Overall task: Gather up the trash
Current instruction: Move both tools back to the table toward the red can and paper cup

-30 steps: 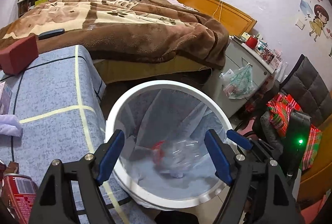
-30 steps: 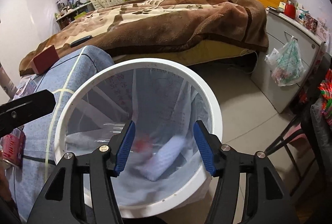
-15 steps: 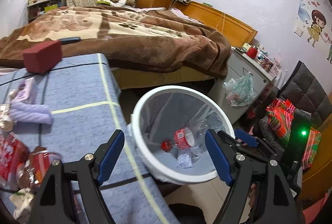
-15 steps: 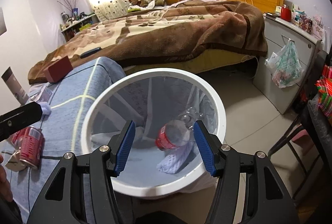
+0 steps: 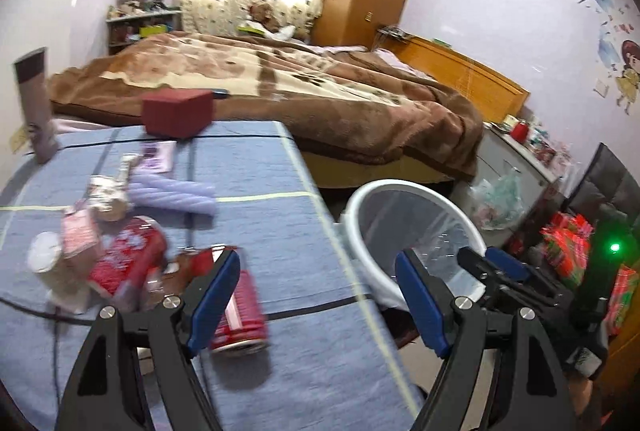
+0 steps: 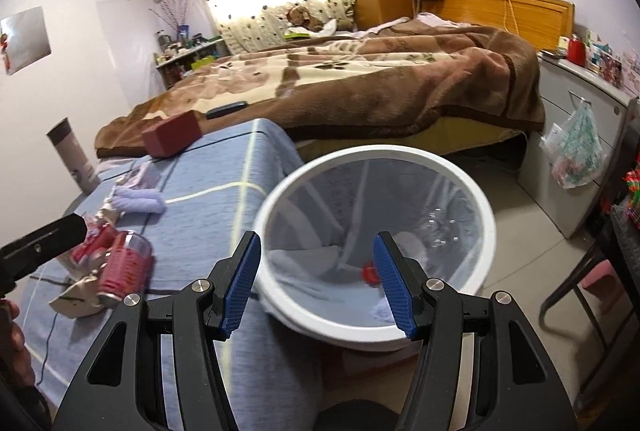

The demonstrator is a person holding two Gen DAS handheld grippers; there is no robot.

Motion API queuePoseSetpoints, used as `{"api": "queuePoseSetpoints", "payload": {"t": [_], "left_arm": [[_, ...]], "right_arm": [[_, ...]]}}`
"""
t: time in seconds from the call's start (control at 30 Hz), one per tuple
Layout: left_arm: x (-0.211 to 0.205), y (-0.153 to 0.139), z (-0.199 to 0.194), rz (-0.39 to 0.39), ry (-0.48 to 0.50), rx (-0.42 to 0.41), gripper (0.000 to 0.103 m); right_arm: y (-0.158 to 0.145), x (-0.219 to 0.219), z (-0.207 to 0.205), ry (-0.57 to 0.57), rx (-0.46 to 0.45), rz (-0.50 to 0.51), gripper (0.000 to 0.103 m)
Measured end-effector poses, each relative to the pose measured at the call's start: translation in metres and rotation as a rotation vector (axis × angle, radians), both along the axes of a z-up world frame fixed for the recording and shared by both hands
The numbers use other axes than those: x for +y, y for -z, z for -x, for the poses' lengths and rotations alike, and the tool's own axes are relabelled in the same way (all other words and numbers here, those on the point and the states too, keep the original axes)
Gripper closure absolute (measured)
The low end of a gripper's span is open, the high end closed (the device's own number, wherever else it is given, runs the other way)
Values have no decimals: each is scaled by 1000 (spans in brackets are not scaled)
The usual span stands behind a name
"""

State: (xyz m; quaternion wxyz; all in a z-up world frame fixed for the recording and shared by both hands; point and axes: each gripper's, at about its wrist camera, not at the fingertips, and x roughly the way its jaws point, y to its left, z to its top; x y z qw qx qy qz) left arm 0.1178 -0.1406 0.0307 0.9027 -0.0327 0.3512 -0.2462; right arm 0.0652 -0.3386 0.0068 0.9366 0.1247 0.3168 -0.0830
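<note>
Both grippers empty, spread wide by the bin.
Left gripper gapes above the table edge, a red can left of the bin. Right gripper hangs open over the bin, a bottle inside.

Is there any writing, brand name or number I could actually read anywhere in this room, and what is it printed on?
None can be read.
Red can on the blue tablecloth: white print, blurred.
Crushed red packaging beside it: pattern only, blurred.
Tall grey tube: small dark mark, too small.
Purple packet: print, too small.
Plastic bag hanging on the cabinet: coloured print, unreadable.
Wall stickers: pictures, no words legible.
</note>
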Motion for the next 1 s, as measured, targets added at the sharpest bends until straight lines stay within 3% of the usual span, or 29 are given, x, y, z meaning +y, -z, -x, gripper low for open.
{"api": "queuePoseSetpoints", "payload": {"t": [0.37, 0.7, 1.0], "left_arm": [[61, 4, 11, -44, -135, -45, 21], [128, 12, 10, -21, -268, -30, 21], [180, 23, 4, -56, -385, -24, 21]], "right_arm": [[1, 47, -6, -95, -12, 5, 43], [4, 95, -21, -213, 13, 25, 43], [10, 127, -34, -294, 57, 42, 43]]}}
